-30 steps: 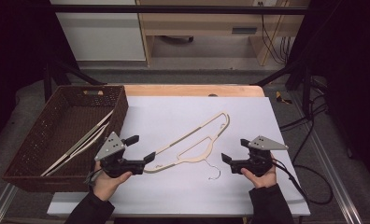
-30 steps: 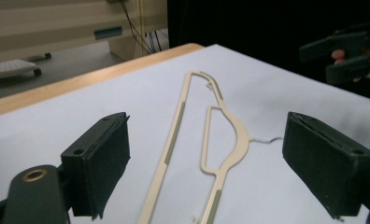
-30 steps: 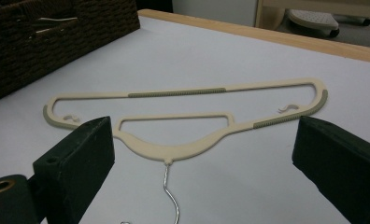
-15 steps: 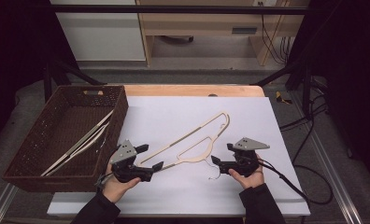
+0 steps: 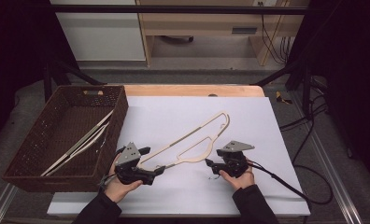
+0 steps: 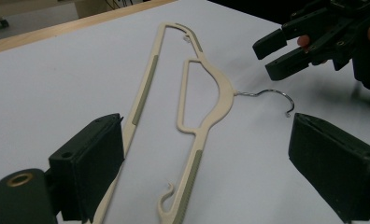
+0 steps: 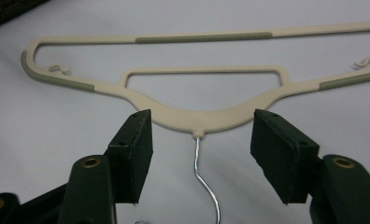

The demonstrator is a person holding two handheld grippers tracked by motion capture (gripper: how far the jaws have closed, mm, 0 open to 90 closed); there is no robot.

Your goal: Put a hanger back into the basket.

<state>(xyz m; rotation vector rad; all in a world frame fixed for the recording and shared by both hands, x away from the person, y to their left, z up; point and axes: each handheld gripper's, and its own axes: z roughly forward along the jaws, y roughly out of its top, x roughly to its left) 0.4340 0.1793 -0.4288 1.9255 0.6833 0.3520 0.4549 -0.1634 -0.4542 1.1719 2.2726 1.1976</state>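
Hanger of cream plastic lies flat on the white table, slanting from its lower left end up to the right, its metal hook pointing toward the person. We see the left gripper at the hanger's lower left end, jaws spread wide with that end lying between them (no pad presses on it, as far as the left gripper view shows). The right gripper sits at the hook: its jaws have just been closing and stand half apart, the hook's wire stem between them, neither pad touching it. To the left, just beside the left gripper, stands a brown wicker basket with more pale hangers in it.
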